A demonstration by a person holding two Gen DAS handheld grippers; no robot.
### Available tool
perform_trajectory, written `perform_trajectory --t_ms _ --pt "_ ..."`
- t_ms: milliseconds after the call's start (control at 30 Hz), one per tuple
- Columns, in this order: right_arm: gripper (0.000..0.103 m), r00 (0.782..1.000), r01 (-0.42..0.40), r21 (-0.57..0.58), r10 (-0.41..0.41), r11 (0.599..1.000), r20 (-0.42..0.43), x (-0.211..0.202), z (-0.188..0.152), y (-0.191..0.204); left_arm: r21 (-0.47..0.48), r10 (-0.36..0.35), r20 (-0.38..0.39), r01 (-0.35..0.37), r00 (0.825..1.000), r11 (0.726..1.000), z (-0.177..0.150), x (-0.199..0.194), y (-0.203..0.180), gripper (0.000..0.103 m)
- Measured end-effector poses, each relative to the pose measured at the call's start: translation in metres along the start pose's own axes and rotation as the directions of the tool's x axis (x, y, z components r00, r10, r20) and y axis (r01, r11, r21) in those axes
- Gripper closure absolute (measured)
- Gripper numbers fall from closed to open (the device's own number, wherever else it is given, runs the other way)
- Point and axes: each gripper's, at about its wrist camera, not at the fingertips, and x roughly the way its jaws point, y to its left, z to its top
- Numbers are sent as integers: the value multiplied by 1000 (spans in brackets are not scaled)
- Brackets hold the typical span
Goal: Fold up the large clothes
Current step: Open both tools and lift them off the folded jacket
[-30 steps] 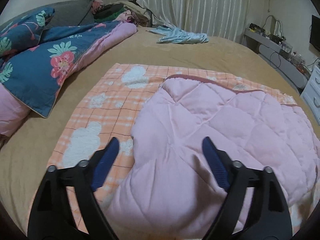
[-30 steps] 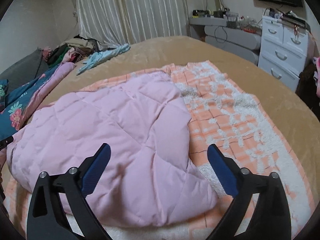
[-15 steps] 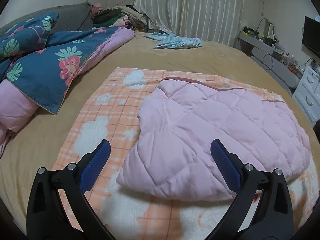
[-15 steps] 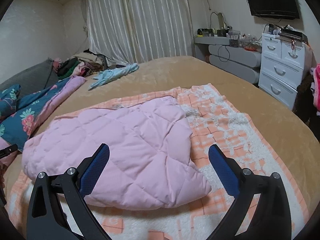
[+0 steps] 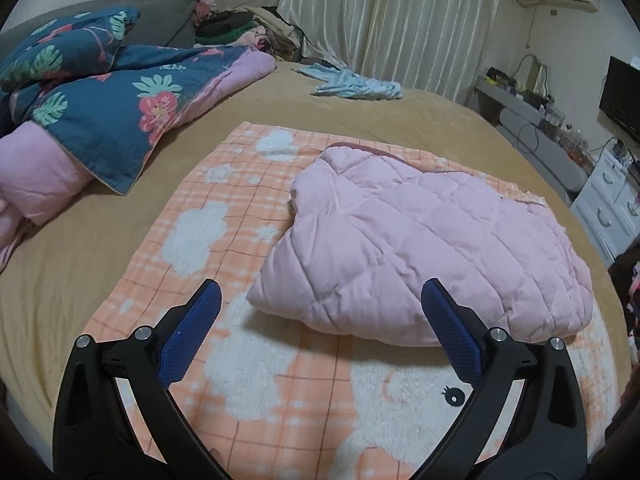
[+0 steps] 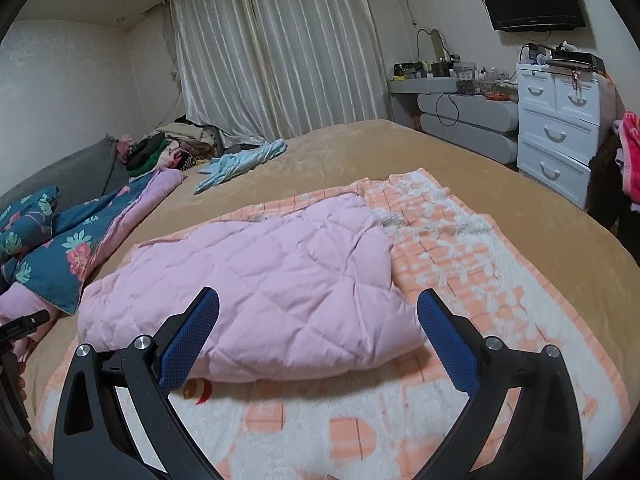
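Folded pink quilted jacket [image 5: 420, 248] lying on orange-and-white checked fleece blanket [image 5: 208, 208] over tan bed [image 5: 80, 264], left gripper [image 5: 320, 300] and right gripper [image 6: 318, 304] above, jaws spread, empty.

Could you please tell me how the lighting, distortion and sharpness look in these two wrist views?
Left wrist view: dim warm light, strong fisheye bending the bed, pink quilted garment sharp, soft shadow beneath it. Right wrist view: same bending, dark vignette corners, curtain evenly lit, no glare.
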Motion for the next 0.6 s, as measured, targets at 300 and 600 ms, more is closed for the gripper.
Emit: perform_trajectory --t_ms 300,600 --pt "4 998 -3 49 6 999 -67 -2 -29 0 18 2 -31 -2 1000 1000 -24 -7 -1 9" --pt "4 990 24 99 -10 995 -139 21 -49 -8 13 12 -119 -10 993 1000 -51 20 -3 9"
